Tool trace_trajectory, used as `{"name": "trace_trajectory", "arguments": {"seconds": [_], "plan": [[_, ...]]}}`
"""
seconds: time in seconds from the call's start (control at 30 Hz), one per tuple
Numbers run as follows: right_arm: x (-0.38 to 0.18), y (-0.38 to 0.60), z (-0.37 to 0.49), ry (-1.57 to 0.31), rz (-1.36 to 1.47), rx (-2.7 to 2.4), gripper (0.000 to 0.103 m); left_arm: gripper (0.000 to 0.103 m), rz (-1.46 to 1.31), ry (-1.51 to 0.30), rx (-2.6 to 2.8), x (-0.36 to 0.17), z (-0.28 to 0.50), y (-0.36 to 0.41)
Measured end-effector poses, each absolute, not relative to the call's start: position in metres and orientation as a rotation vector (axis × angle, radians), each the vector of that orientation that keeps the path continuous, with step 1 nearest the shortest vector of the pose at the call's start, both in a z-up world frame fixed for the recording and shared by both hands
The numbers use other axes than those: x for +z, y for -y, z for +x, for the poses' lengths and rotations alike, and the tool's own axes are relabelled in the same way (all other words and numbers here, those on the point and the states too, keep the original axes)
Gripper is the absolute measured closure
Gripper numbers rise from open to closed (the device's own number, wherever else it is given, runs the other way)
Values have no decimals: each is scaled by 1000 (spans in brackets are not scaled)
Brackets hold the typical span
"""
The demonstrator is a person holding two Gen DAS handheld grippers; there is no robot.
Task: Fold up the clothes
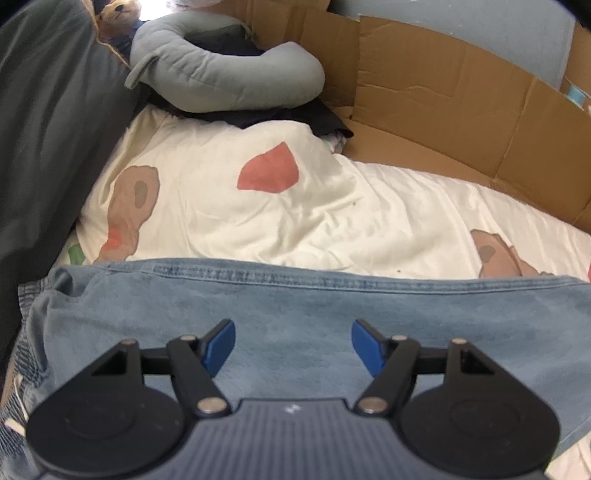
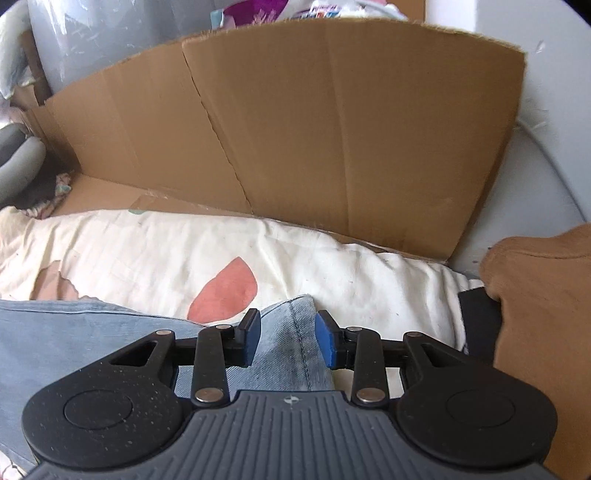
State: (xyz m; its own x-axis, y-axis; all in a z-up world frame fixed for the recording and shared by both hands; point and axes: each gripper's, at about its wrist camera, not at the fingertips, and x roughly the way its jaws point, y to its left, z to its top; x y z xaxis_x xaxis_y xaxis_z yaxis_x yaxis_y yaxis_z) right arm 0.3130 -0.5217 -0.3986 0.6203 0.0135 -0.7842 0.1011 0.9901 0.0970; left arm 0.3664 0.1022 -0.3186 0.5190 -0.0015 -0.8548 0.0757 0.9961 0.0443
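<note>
Bedding under everything is a cream sheet [image 1: 332, 206] w/ red and brown prints, rumpled, and I've got the jeans [image 1: 295, 314] spread across it nearest the cams. My left gripper [image 1: 293, 345] hangs over the flat denim w/ jaws standing wide, nothing between them, pads clear of cloth. My right gripper [image 2: 288, 339] is about half open, straddling a seamed end of the jeans [image 2: 295, 332]; the pads don't look pressed on it, so I read it as no hold. Risks as I see them: if I close the right now I may pinch only one layer, or catch the sheet too and drag it; the soft, lumpy bedding could skew any crease. Right of that, a brown garment [image 2: 539, 317] sits near enough to snag. Further back, a cardboard wall [image 2: 295, 129], grey cushion [image 1: 221, 70], plush toy [image 1: 118, 14]. Printed packaging [image 2: 321, 9] behind the cardboard – text too blurred to read.
</note>
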Motion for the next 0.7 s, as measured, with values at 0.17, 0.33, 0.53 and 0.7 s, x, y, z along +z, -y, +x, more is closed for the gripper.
{"name": "trace_trajectory", "arguments": {"seconds": [0.17, 0.33, 0.53, 0.7], "plan": [[-412, 520, 329, -937, 77, -29, 64, 30, 97, -1037, -42, -323, 376, -108], [-428, 518, 342, -979, -3, -7, 62, 30, 95, -1041, -28, -328, 383, -113], [-437, 514, 351, -1013, -49, 28, 54, 30, 97, -1050, -24, -336, 389, -112], [-441, 512, 354, -1016, -78, 62, 53, 30, 104, -1052, -32, -340, 393, -109]]}}
